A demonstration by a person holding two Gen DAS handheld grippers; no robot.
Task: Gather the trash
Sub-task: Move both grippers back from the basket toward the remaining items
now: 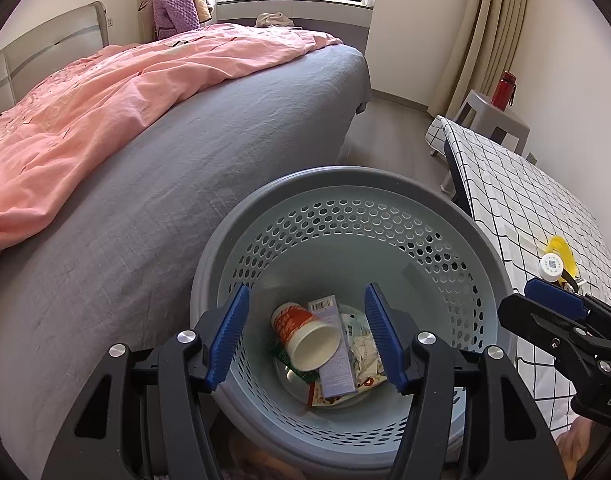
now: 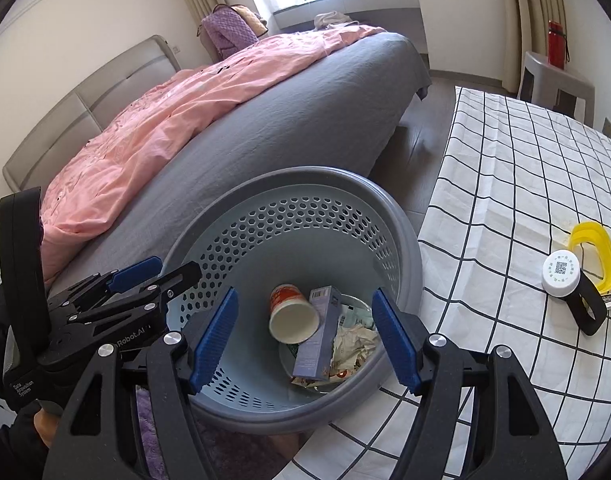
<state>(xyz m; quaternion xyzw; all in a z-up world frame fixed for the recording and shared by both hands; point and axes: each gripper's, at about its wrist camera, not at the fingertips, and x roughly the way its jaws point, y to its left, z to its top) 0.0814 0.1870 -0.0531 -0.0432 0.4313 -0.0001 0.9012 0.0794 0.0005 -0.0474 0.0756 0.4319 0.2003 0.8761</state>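
Hovering above bin [image 1: 233,240]: left tool [image 1: 307,336], right tool [image 2: 305,336], both half-open, empty.

Home bedroom: bed [image 1: 209,152], pink quilt [image 1: 105,92].

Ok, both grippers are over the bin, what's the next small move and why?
Probably swing the right gripper over to the checked table. Both it and the left gripper hang open and empty above the bin, the cup and box already lie inside, while a white cap sits on the table.
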